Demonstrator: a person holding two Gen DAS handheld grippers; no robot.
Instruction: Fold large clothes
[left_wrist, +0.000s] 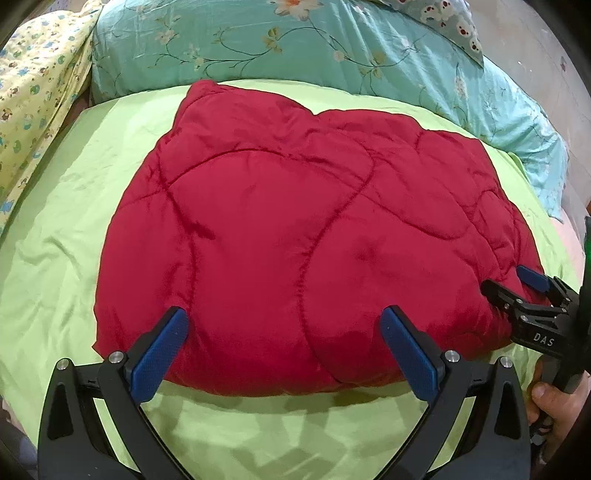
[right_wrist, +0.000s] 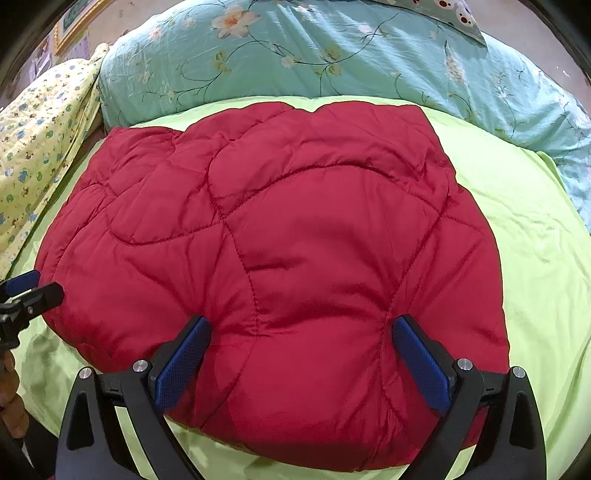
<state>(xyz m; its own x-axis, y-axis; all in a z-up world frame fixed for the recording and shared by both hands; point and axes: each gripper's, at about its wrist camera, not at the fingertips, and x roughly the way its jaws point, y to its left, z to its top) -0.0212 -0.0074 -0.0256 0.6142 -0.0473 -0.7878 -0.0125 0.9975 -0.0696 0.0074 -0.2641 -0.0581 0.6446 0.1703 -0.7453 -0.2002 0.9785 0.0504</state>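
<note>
A folded red quilt lies on the green sheet. Both grippers, left and right, hover spread wide at the quilt's near edge, gripping nothing.

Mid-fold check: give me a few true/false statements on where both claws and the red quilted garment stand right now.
1. Both claws are open. True: the left claw and right claw are spread wide.
2. The garment lies on a green sheet. True.
3. The right claw is at the garment's far edge. False: it is at the near edge.
4. The garment is blue. False: red.
5. The bedding behind is plain white. False: teal with flowers.
</note>
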